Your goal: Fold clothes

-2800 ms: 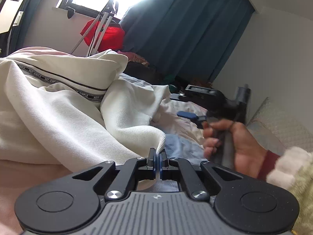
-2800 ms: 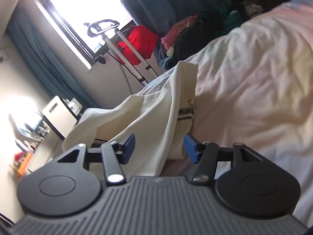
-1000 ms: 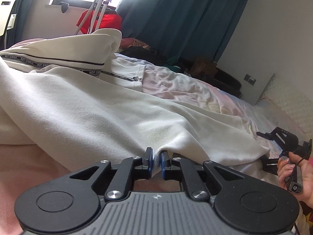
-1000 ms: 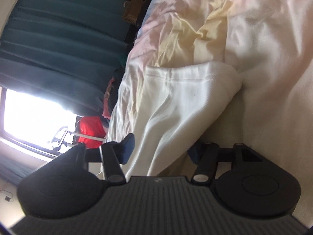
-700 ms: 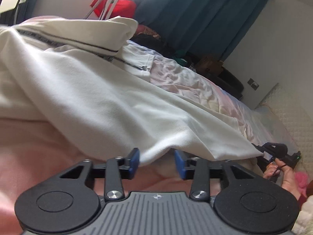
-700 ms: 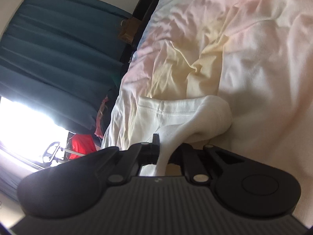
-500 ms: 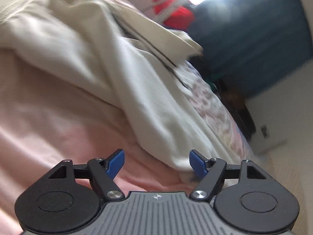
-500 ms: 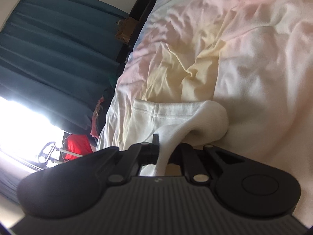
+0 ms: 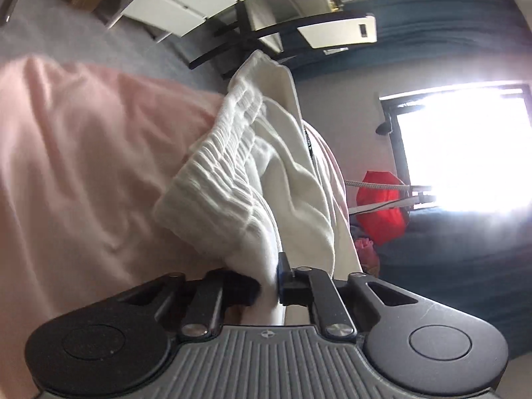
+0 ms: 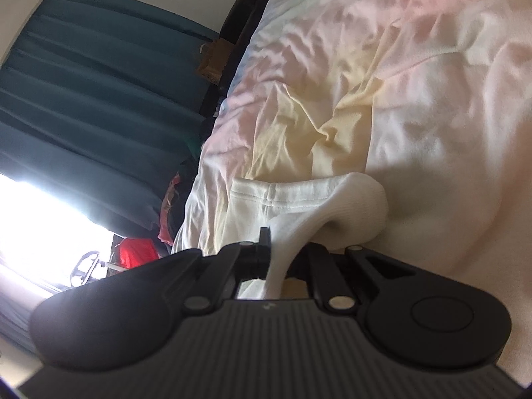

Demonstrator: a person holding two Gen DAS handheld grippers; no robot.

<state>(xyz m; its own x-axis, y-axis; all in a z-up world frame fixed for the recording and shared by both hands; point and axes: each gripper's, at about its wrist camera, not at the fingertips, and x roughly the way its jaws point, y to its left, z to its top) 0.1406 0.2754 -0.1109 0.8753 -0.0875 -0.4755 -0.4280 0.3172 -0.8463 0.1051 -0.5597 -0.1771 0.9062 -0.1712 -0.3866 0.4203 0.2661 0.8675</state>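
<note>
Soft white knit garment [image 9: 252, 179] with ribbed waistband, crumpled matt cotton bedsheet [image 10: 415, 106], matt black plastic left gripper [image 9: 271, 281]

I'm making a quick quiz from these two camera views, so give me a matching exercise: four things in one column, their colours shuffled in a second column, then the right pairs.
Things:
1. garment
2. curtain
3. bag by the window
4. bedsheet in the left wrist view

Colours:
A. red
B. pink
C. white
D. dark teal

Pairs: 1-C, 2-D, 3-A, 4-B
</note>
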